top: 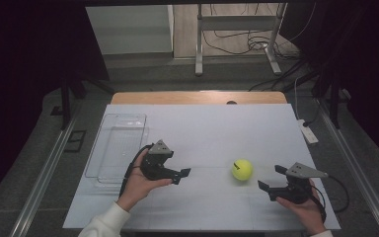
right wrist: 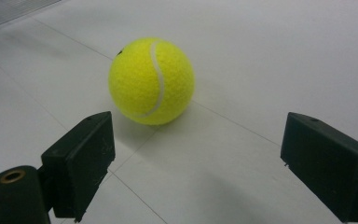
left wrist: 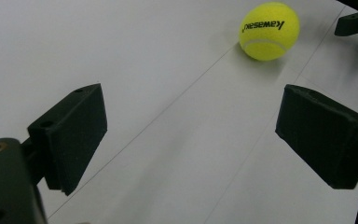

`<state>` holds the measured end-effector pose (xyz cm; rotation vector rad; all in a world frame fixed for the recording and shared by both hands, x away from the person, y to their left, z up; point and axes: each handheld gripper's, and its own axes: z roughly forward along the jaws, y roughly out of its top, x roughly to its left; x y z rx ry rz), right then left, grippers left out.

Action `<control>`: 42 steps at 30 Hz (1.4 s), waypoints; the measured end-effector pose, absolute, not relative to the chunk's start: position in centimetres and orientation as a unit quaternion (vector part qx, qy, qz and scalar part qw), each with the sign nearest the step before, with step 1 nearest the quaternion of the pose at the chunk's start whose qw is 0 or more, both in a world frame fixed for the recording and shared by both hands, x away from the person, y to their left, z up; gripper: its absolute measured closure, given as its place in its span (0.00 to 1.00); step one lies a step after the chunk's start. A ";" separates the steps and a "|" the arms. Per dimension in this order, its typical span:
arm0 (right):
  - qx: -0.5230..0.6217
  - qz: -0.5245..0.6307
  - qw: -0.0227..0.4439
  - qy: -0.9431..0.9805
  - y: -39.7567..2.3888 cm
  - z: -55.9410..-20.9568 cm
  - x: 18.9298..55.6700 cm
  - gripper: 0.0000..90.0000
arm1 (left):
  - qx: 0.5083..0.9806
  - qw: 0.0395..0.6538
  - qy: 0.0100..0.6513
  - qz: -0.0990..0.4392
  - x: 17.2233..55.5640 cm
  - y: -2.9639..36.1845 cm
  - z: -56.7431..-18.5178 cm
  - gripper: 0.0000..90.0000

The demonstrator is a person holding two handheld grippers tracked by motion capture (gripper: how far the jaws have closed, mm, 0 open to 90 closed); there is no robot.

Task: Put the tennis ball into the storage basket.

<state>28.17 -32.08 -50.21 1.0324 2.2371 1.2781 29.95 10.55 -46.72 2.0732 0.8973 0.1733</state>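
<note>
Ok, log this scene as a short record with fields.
surface: white table
ball: yellow tennis ball, resting on the table between both grippers, untouched
container: clear tray, at the table's left, nothing visible inside
left gripper: open, aimed toward the ball
right gripper: open, nearer the ball, fingers short of it

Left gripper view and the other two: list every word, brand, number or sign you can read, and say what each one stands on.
"Kawasaki": black brand lettering on the yellow tennis ball, seen upside down in the left gripper view.
Dark mark on the same ball in the high view: too small to read.
Right gripper view: the ball shows its white seam and a sliver of black print at the top edge, not readable.
No other text can be made out.
</note>
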 end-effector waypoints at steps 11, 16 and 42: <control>0.367 0.451 0.181 0.793 -32.1 -50.3 28.2 0.11 | 0.832 0.430 0.344 0.066 30.5 9.3 -46.1 0.11; 0.367 0.451 0.181 0.793 -32.1 -50.3 28.2 0.11 | 0.834 0.429 0.342 0.064 30.8 8.7 -46.1 0.11; 0.367 0.448 0.183 0.795 -32.1 -50.4 28.2 0.11 | 0.839 0.433 0.325 0.058 31.7 6.4 -45.3 0.11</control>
